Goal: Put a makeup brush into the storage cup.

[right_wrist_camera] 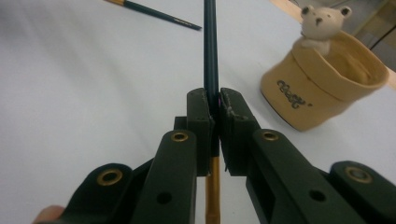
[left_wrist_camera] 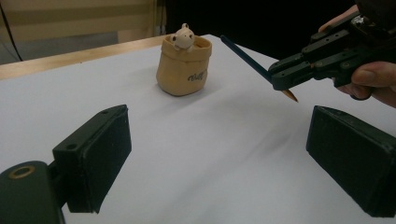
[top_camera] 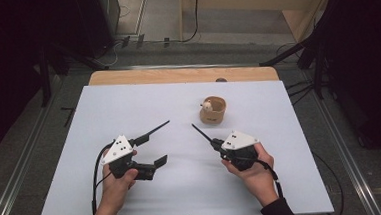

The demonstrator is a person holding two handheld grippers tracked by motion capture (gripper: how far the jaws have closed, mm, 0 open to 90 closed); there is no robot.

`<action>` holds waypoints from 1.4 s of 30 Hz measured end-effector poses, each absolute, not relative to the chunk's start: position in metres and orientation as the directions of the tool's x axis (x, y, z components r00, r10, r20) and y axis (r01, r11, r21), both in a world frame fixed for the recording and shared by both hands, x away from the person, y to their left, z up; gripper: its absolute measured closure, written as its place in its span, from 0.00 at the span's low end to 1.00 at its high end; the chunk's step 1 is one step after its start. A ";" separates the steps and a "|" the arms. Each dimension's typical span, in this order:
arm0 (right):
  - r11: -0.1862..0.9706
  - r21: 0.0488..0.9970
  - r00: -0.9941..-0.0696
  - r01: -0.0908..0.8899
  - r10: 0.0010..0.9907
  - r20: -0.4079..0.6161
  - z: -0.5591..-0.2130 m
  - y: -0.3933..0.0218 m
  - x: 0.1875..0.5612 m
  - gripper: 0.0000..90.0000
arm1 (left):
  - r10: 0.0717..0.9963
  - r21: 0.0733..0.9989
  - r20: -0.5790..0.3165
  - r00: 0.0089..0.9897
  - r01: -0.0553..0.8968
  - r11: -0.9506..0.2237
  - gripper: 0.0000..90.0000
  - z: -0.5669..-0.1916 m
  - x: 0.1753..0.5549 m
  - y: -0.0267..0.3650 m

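Observation:
A tan cup [top_camera: 213, 111] [left_wrist_camera: 183, 65] [right_wrist_camera: 322, 88] with a small bear figure on its rim stands right of centre on the white table. My right gripper [top_camera: 214, 144] [left_wrist_camera: 280, 77] [right_wrist_camera: 215, 100] is shut on a dark green pencil [top_camera: 201, 133] [left_wrist_camera: 245, 56] [right_wrist_camera: 210, 46]. Its shaft points up and left, ending just short of the cup. My left gripper [top_camera: 152, 150] [left_wrist_camera: 219, 121] hovers low at the left, open wide with nothing between its jaws. A second dark pencil [top_camera: 157, 128] [right_wrist_camera: 154, 13] lies beside its far jaw.
The white table top [top_camera: 178, 98] has a wooden strip [top_camera: 181, 75] along its far edge. Beyond it lie floor cables and dark stand legs [top_camera: 285, 56]. Metal rails [top_camera: 26, 157] run along both sides of the table.

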State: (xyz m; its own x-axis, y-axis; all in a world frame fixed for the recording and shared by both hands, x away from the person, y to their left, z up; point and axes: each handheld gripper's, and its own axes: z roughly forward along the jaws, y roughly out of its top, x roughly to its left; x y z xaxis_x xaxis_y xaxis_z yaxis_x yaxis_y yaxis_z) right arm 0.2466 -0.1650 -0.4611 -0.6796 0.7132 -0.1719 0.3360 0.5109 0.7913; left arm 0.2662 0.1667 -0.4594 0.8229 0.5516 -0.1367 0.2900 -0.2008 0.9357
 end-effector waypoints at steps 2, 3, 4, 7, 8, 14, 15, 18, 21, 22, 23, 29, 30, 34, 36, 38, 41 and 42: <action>0.515 0.792 -0.686 0.327 0.706 -0.176 -0.460 -0.162 0.245 0.94 | 0.551 0.935 -0.137 0.823 0.291 -0.202 0.10 -0.460 0.266 0.165; 0.518 0.795 -0.691 0.315 0.699 -0.182 -0.460 -0.161 0.244 0.94 | 0.554 0.935 -0.137 0.821 0.292 -0.202 0.13 -0.459 0.265 0.164; 0.520 0.796 -0.693 0.309 0.696 -0.186 -0.460 -0.160 0.244 0.94 | 0.549 0.936 -0.138 0.824 0.290 -0.200 0.15 -0.459 0.265 0.163; 0.520 0.801 -0.703 0.297 0.687 -0.185 -0.459 -0.157 0.242 0.94 | 0.534 0.934 -0.134 0.835 0.286 -0.213 0.17 -0.460 0.265 0.160; 0.521 0.804 -0.711 0.286 0.678 -0.187 -0.458 -0.155 0.241 0.94 | 0.528 0.934 -0.135 0.838 0.286 -0.215 0.17 -0.460 0.264 0.159; 0.533 0.809 -0.740 0.248 0.644 -0.197 -0.456 -0.147 0.238 0.94 | 0.504 0.935 -0.142 0.852 0.282 -0.213 0.21 -0.460 0.264 0.157; 0.538 0.808 -0.746 0.240 0.635 -0.201 -0.456 -0.145 0.237 0.94 | 0.506 0.935 -0.144 0.850 0.284 -0.210 0.21 -0.460 0.264 0.157; 0.546 0.807 -0.758 0.224 0.619 -0.208 -0.457 -0.141 0.236 0.94 | 0.503 0.936 -0.158 0.850 0.290 -0.197 0.21 -0.460 0.264 0.159; 0.568 0.798 -0.779 0.200 0.587 -0.222 -0.458 -0.134 0.233 0.94 | 0.490 0.932 -0.190 0.851 0.314 -0.183 0.22 -0.459 0.264 0.157; 0.574 0.797 -0.786 0.189 0.575 -0.227 -0.458 -0.133 0.232 0.94 | 0.490 0.932 -0.190 0.851 0.314 -0.183 0.23 -0.459 0.264 0.157; 0.578 0.794 -0.788 0.187 0.572 -0.230 -0.459 -0.131 0.232 0.94 | 0.476 0.929 -0.200 0.857 0.320 -0.187 0.24 -0.459 0.264 0.156; 0.592 0.790 -0.814 0.160 0.532 -0.234 -0.463 -0.126 0.230 0.94 | 0.449 0.906 -0.232 0.863 0.360 -0.224 0.37 -0.459 0.266 0.148; 0.592 0.790 -0.814 0.160 0.532 -0.234 -0.463 -0.126 0.230 0.94 | 0.449 0.902 -0.237 0.862 0.367 -0.228 0.37 -0.459 0.266 0.147; 0.608 0.783 -0.828 0.130 0.501 -0.252 -0.465 -0.122 0.228 0.94 | 0.436 0.884 -0.265 0.860 0.397 -0.246 0.44 -0.462 0.269 0.145; 0.614 0.780 -0.831 0.121 0.493 -0.258 -0.465 -0.120 0.227 0.94 | 0.421 0.874 -0.287 0.860 0.415 -0.252 0.47 -0.463 0.270 0.145; 0.615 0.780 -0.834 0.116 0.487 -0.260 -0.465 -0.120 0.227 0.94 | 0.402 0.864 -0.312 0.861 0.433 -0.257 0.47 -0.464 0.272 0.144; 0.627 0.773 -0.841 0.102 0.469 -0.270 -0.466 -0.118 0.225 0.94 | 0.394 0.853 -0.323 0.860 0.445 -0.272 0.54 -0.464 0.274 0.146; 0.628 0.772 -0.844 0.094 0.461 -0.273 -0.466 -0.117 0.225 0.94 | 0.393 0.849 -0.326 0.860 0.449 -0.277 0.57 -0.463 0.274 0.146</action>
State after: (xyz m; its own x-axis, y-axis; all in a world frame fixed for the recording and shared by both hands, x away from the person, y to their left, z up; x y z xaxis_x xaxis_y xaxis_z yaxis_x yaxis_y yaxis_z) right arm 0.2255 -0.1173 -0.4664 -0.8444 0.4611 -0.2727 0.0937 0.6283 0.7723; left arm 0.2741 0.1465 -0.4632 0.8596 0.3935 -0.3260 0.4491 -0.2772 0.8494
